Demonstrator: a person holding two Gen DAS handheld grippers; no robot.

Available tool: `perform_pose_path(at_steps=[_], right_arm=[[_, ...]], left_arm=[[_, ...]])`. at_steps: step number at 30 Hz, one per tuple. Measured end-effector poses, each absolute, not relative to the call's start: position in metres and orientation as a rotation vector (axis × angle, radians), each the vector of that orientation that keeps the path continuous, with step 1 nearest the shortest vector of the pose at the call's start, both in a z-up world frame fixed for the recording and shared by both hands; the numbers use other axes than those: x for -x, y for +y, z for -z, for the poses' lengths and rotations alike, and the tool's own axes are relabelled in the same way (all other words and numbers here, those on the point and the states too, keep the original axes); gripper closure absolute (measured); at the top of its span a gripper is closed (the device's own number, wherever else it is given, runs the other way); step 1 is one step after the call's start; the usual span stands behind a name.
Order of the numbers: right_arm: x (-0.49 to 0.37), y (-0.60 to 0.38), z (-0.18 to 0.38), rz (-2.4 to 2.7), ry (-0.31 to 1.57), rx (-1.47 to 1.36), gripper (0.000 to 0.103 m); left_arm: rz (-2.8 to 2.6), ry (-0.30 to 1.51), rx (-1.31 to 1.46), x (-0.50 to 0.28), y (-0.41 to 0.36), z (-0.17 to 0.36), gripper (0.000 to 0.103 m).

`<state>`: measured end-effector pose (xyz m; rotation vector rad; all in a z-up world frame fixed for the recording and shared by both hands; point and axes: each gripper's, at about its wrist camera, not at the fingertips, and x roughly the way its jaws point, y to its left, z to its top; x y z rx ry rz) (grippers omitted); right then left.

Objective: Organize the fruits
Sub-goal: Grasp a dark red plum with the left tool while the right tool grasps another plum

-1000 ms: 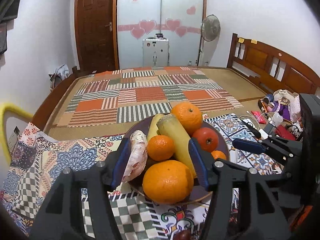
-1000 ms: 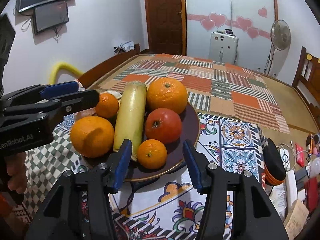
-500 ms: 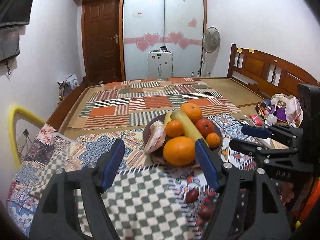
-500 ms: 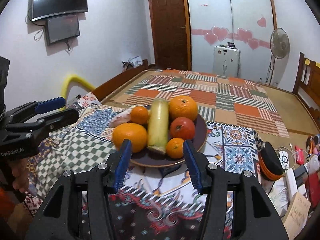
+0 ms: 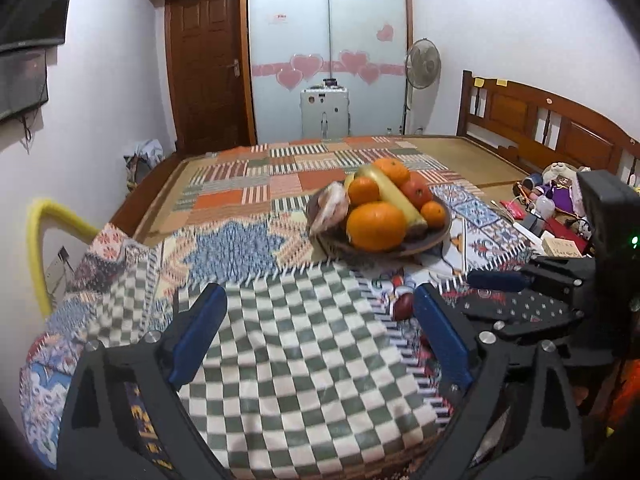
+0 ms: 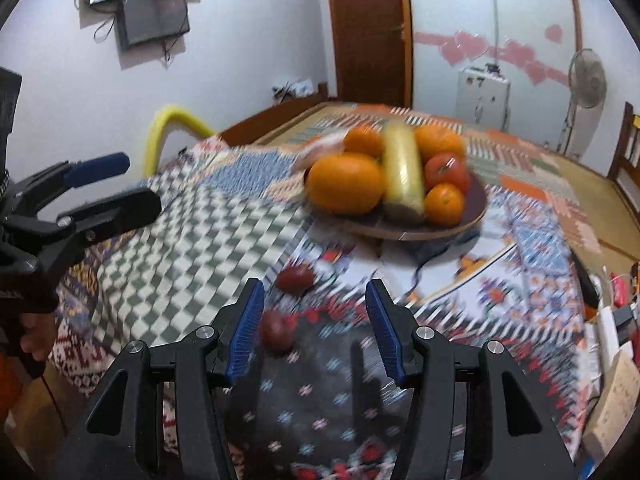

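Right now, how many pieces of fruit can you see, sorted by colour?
Orange: 4, from the large orange to the small one, all on the plate.
Red: 1 tomato-like fruit.
Yellow-green: 1 long fruit.
Dark red: 2 small fruits on the cloth.
Total: 8.

1. Plate (image 5: 434, 238): dark brown, round and shallow, heaped with fruit; sits on the patterned cloth well back from its near edge.
2. Large orange (image 5: 376, 226): at the plate's near rim, biggest of the pile.
3. Yellow-green long fruit (image 6: 402, 170): lies lengthwise across the plate's middle, its cut end toward the near rim.
4. Small oranges: one at the near right rim (image 6: 444, 205), one behind the large orange (image 5: 363, 191).
5. Back orange (image 5: 392, 171): at the far rim.
6. Red round fruit (image 6: 447, 172): right of the long fruit.
7. Two small dark red fruits (image 6: 296, 279) (image 6: 275, 332): loose on the cloth, nearer the front edge, apart from the plate.
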<state>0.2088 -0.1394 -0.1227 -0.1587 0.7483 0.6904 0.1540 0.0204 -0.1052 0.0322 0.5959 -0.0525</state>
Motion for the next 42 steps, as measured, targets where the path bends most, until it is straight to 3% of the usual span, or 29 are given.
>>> perform_pose_path(at_steps=[3, 12, 21, 29, 42], right_arm=[[-0.204, -0.135, 0.131, -0.708, 0.769, 0.171, 0.056], [-0.199, -0.129, 0.137, -0.736, 0.789, 0.216, 0.086], [-0.208, -0.157, 0.127, -0.685, 0.756, 0.186, 0.087], [-0.225, -0.188, 0.118, -0.611, 0.733, 0.145, 0.087], [-0.241, -0.206, 0.118, -0.602, 0.721, 0.095, 0.087]], left_arm=[[0.057, 0.625, -0.007, -0.151, 0.025, 0.116, 0.006], [0.060, 0.684, 0.035, -0.158, 0.026, 0.136, 0.006], [0.098, 0.720, 0.035, -0.185, 0.003, 0.147, 0.007], [0.152, 0.778, 0.036, -0.213, -0.022, 0.159, 0.035], [0.201, 0.819, -0.013, -0.229, -0.044, 0.172, 0.069]])
